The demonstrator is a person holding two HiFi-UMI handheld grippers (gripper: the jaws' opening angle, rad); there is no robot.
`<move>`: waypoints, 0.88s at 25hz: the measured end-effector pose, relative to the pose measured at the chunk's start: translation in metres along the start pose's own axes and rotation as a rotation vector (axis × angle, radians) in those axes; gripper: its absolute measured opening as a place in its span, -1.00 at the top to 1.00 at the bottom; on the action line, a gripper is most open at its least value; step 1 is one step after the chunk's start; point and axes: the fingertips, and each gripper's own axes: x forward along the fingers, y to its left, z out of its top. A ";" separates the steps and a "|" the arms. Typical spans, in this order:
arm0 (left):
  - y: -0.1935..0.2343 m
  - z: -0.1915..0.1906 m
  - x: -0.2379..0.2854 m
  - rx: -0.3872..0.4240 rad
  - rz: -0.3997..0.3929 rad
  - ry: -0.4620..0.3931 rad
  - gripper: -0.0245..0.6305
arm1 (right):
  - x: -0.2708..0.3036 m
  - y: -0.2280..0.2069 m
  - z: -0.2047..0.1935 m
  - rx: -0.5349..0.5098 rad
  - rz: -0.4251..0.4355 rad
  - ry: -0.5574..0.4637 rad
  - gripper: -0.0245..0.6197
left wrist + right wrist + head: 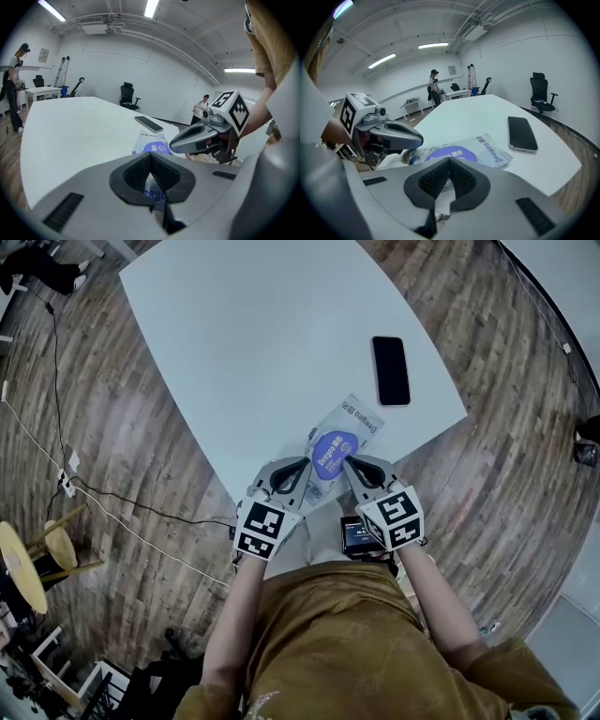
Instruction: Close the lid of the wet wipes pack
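Flanking the wet wipes pack [362,424] at the near edge of the white table [262,343], we hold both tongs at its purple lid [333,451]. On the left, the left gripper [302,468] is clenched tip to tip with nothing visibly clamped, its nose at the lid's left side. On the right, the right gripper [352,465] mirrors it, likewise clenched, at the lid's right side.

We judge this the pressing step: the lid looks to lie flat on the pack, though we cannot tell whether it has snapped home. The next move, in our view, calls for a firm downward push on the lid's rim, without sliding the pack off the table edge just behind it.

The pack is the only container here. The lid covers its opening, and no wipe shows. Farther right, well apart, a dark phone [390,369] lies flat on the table.
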 end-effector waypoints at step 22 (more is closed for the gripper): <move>-0.009 0.087 -0.048 0.084 0.048 -0.198 0.91 | -0.051 -0.002 0.050 0.030 -0.091 -0.172 0.90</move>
